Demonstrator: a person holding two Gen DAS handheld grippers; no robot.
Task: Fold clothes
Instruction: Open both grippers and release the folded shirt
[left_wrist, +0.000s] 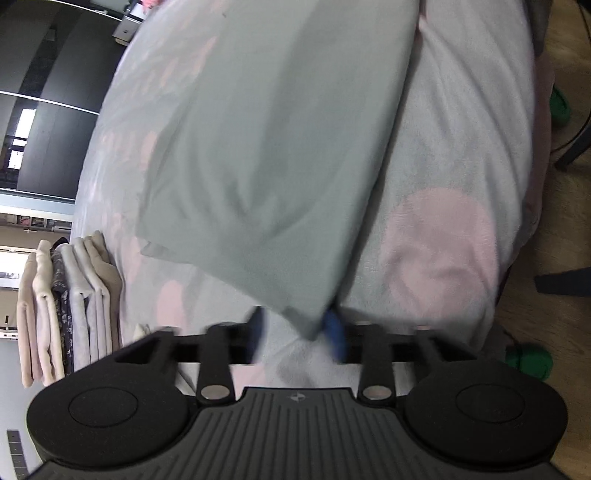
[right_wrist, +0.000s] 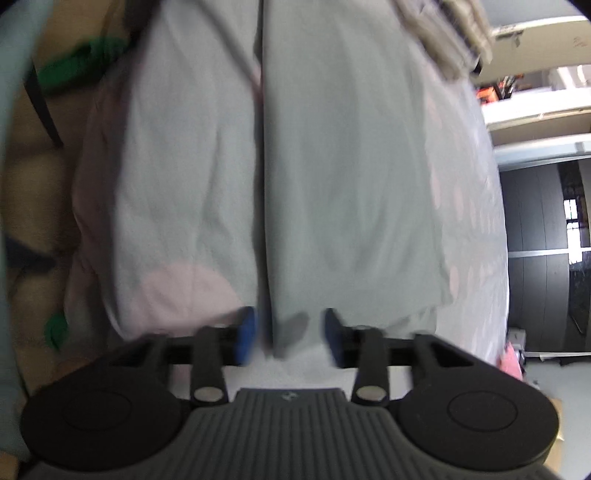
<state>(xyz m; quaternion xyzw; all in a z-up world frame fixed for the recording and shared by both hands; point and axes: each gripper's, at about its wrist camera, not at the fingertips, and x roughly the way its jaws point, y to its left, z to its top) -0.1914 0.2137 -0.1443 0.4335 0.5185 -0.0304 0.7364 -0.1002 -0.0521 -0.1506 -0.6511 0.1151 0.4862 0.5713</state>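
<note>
From my feed, a bed (left_wrist: 461, 122) with a pale sheet dotted pink filled the room. A dark wardrobe (left_wrist: 55, 110) with glossy panels reflected a bright window. Tan flooring (left_wrist: 569, 206) ran beside the bed, where a dark chair leg (left_wrist: 576, 147) stood, and white shelves (right_wrist: 535, 110) lined the far wall

No readable text, label, brand or number showing in either view. Small round emblem on ribbed grey gripper body (left_wrist: 296, 397), too small to read.
</note>
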